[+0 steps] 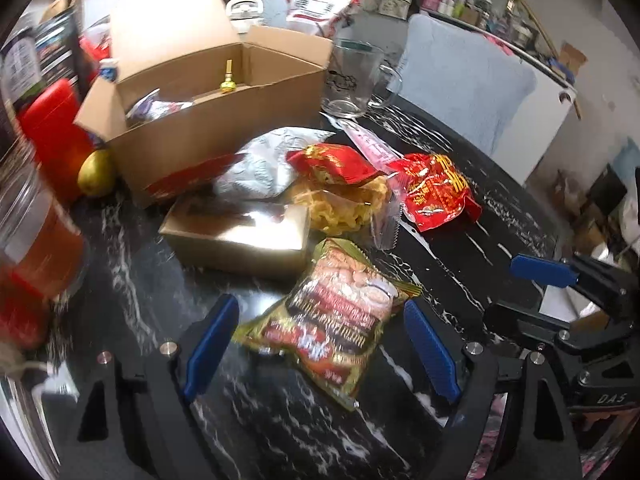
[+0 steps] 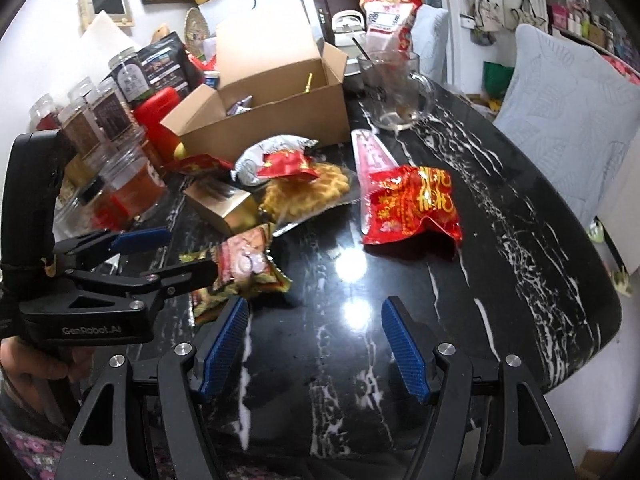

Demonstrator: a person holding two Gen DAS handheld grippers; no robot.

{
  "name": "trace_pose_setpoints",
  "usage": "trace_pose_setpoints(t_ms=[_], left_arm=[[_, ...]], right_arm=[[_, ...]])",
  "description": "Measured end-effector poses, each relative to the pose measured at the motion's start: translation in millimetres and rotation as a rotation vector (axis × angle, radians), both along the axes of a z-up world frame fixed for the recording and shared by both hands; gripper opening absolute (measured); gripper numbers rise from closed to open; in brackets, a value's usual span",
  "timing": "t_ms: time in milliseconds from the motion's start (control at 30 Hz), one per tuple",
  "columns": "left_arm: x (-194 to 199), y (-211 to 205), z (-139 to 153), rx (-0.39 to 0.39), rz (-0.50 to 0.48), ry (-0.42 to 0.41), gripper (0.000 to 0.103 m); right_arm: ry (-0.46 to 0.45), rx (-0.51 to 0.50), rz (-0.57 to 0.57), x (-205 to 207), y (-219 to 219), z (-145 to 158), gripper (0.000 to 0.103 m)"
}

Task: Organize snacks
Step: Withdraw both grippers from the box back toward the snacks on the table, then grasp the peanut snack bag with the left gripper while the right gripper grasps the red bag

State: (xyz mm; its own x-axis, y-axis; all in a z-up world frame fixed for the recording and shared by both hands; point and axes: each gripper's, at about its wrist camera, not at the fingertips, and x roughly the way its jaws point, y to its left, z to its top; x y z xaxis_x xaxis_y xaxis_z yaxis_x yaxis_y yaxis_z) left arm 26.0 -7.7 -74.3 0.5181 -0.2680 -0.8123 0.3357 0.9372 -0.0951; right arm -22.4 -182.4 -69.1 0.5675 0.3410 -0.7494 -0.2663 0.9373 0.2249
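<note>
- The green-and-red snack packet (image 1: pixel 332 324) lies flat on the black marble table (image 1: pixel 460 248), nearest of all the loose snacks to the person.
- The left gripper (image 1: pixel 320 344) hangs right over it, jaws wide and holding nothing; the packet sits between the two blue pads (image 1: pixel 210 344) but touches neither.
- Its long axis runs on a slant from the far right corner down toward the near left, so it lies skewed across the line between the pads, not square to it.
- The right gripper (image 2: pixel 314 344) stands over bare table, jaws part open and empty; from there the packet (image 2: pixel 244 268) is off to the left, beyond its left pad.
- So the left hand is clearly nearer, my call for the pick.
- The open cardboard box (image 1: pixel 208 120), the likely home for the snacks, sits farther back on the left, past the gold carton (image 1: pixel 240 236).
- The red packet (image 2: pixel 412 208) lies ahead of the right gripper, well apart.
</note>
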Motion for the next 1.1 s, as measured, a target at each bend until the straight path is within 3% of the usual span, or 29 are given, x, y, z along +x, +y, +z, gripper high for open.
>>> trace_pose_setpoints(t_ms=[300,667,767,1000,1067,1100], left_arm=[[19,-12,-22,-0.016,-0.048,0.078,0.085],[11,-29,-40,0.121,-0.039,0.060,0.085],[14,-26,-47,0.077,-0.007,0.081,0.087],[11,-30,-48,0.084,0.023,0.038,0.087],[6,-30,-47,0.078,0.035,0.024,0.081],[5,-31,-46,0.072,0.038,0.013,0.065]], right_arm=[[0.050,0.017,-0.004,17,-10,-14,0.070],[0.094,0.030,-0.004,32,-20,-25,0.070],[0.105,0.039,-0.009,36,-24,-27,0.070],[0.096,0.036,-0.041,38,-35,-28,0.070],[0.094,0.037,-0.050,38,-38,-28,0.070],[0.092,0.036,-0.055,38,-39,-28,0.070]])
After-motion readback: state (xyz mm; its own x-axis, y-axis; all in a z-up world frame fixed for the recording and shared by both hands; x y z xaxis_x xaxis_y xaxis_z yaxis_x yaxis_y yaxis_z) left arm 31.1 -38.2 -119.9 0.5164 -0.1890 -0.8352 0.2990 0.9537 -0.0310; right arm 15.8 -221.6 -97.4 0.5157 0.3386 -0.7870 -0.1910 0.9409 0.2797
